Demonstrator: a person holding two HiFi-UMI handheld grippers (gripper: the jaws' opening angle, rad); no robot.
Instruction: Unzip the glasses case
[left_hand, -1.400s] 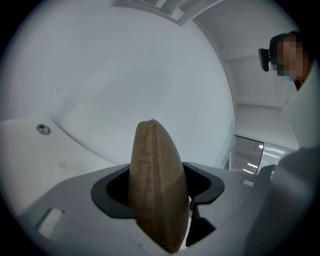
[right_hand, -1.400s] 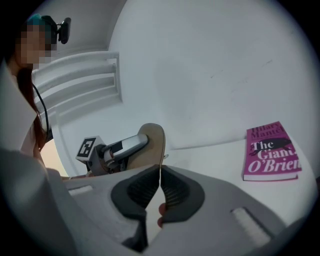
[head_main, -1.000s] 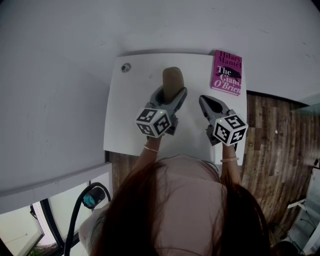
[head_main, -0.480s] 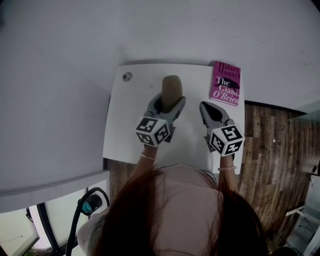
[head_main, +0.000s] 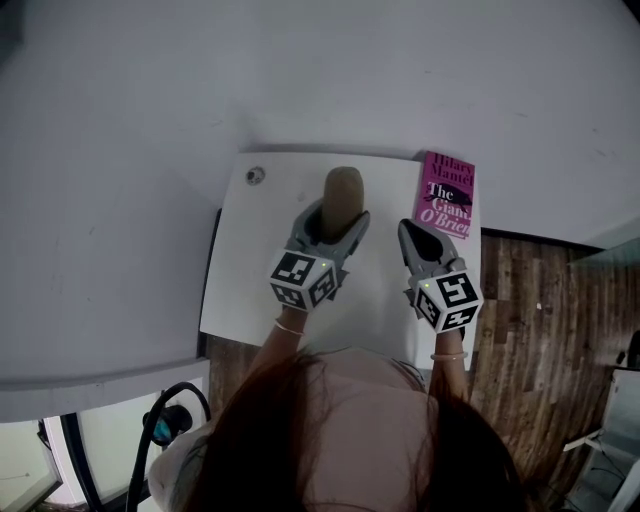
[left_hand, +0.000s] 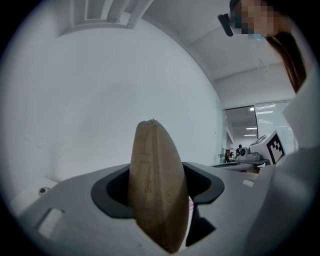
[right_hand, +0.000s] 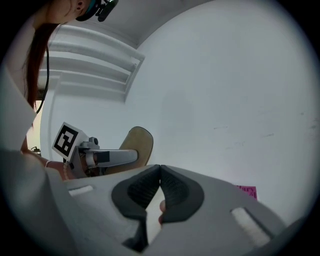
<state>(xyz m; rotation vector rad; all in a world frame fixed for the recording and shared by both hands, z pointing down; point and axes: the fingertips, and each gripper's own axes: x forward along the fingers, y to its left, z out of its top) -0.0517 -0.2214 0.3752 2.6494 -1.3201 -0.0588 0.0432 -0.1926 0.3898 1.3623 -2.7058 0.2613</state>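
The tan fabric glasses case (head_main: 343, 190) stands on edge between the jaws of my left gripper (head_main: 335, 215), which is shut on its near end. In the left gripper view the case (left_hand: 157, 185) fills the gap between the dark pads and sticks out toward the white wall. Its zip is not visible to me. My right gripper (head_main: 408, 228) hovers to the right of the case, apart from it, with its jaws shut and empty. In the right gripper view its tips (right_hand: 160, 170) meet, and the case (right_hand: 137, 145) shows to their left.
A white table (head_main: 250, 260) stands against a white wall, with a round hole (head_main: 255, 175) at its far left corner. A pink book (head_main: 447, 193) lies at the far right corner. Wood floor lies to the right of the table.
Both grippers have risen a little and rolled slightly, the left one carrying the case. The table sits lower in the head view. Neither gripper's jaws have changed.
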